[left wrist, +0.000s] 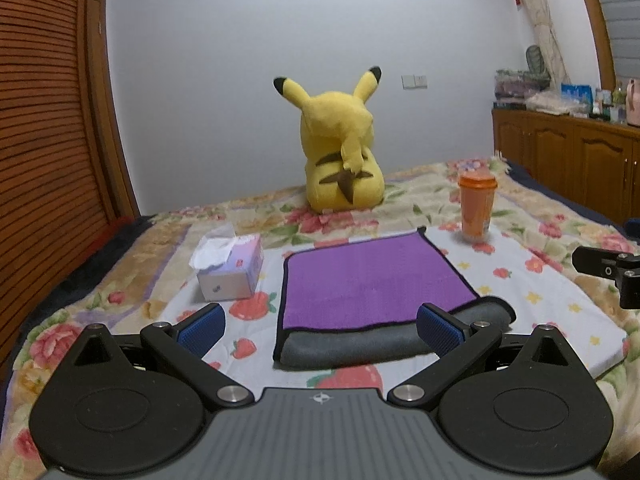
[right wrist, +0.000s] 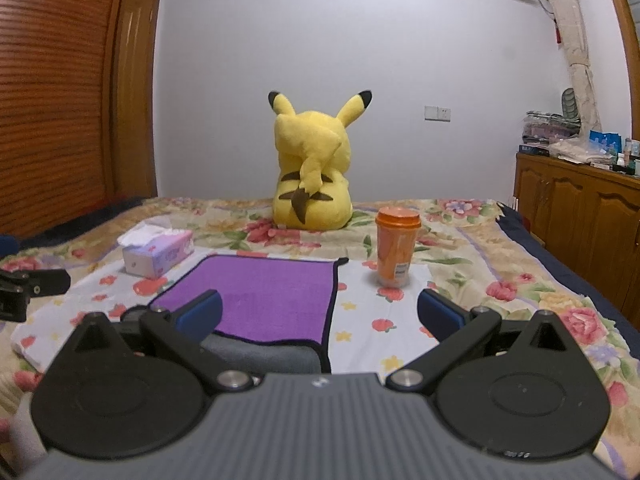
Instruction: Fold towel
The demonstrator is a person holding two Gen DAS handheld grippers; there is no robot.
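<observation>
A purple towel (left wrist: 372, 280) with a black hem lies folded flat on a white strawberry-print cloth (left wrist: 532, 300) on the bed. Its grey underside (left wrist: 360, 346) shows along the near fold. My left gripper (left wrist: 320, 326) is open and empty, held just above the near edge of the towel. My right gripper (right wrist: 320, 314) is open and empty over the towel's (right wrist: 264, 296) near right corner. Each gripper shows at the other view's edge: the right gripper (left wrist: 608, 270) and the left gripper (right wrist: 28, 288).
A tissue box (left wrist: 230, 268) stands left of the towel. An orange cup (left wrist: 476, 206) stands upright beyond its far right corner. A yellow plush toy (left wrist: 340, 152) sits at the far side of the bed. A wooden cabinet (left wrist: 572, 152) stands on the right.
</observation>
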